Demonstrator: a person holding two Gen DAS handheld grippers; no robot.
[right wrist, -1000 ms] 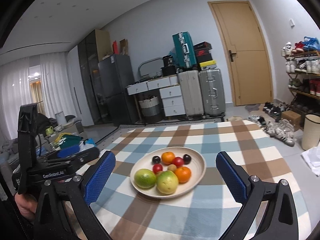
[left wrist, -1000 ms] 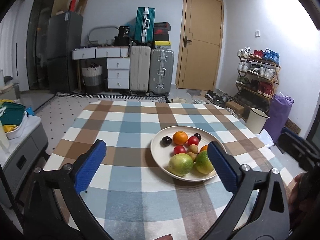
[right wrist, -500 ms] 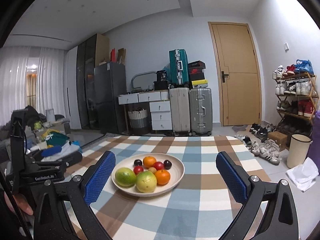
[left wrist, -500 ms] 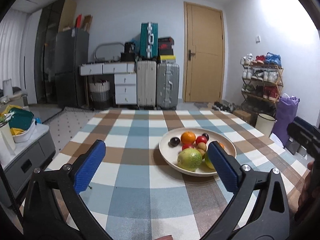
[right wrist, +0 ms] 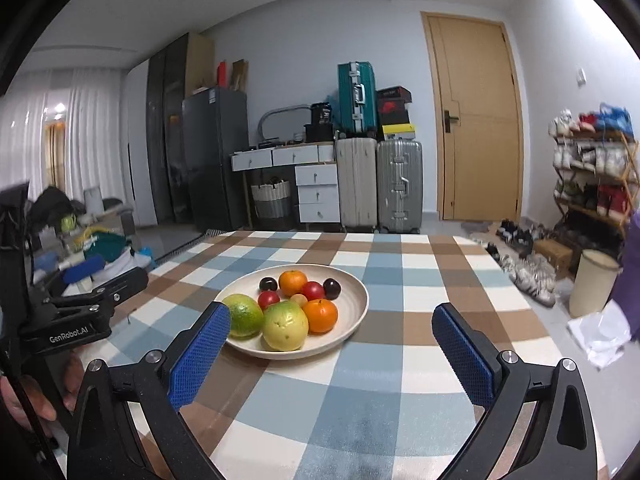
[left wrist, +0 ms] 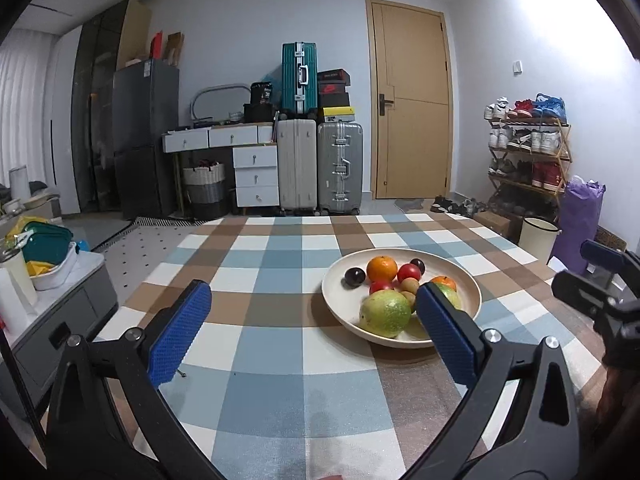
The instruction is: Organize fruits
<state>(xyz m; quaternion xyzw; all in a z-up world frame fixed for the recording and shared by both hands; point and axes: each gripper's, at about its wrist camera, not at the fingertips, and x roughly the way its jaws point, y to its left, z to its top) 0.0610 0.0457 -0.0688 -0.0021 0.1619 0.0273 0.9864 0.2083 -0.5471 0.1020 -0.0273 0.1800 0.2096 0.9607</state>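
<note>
- Left wrist view: left claw (left wrist: 310, 322) is hanging wide open, empty, having dropped lower toward the surface (left wrist: 272, 344); fruits (left wrist: 385, 312) are all lying in the plate (left wrist: 472, 292), unmoved.
- Right wrist view: right claw (right wrist: 330, 342) is likewise gaping, empty, lower; either sorting is finished or the fruit is awaiting pickup.

Walls: pale grey-white (left wrist: 240, 32), plain.
Door: tan wood (left wrist: 410, 100), shut, in the back wall.
Back wall furniture: dark fridge (left wrist: 144, 140) beside a tall dark cabinet (left wrist: 94, 120); white drawer desk (left wrist: 240, 160); a woven basket (left wrist: 204, 184) under it.
Luggage: beige suitcase (left wrist: 296, 164) and silver suitcase (left wrist: 340, 166) side by side, a teal suitcase (left wrist: 299, 76) standing on top.
Right wall: wooden shoe rack (left wrist: 528, 148), full; purple bag (left wrist: 580, 220) and cream bin (left wrist: 536, 236) near it.
Floor: pale tile with dark dots (left wrist: 148, 248).
Window side: white curtains (right wrist: 88, 140), light behind them.
Table: checked cloth (left wrist: 280, 264), blue, brown, white.
</note>
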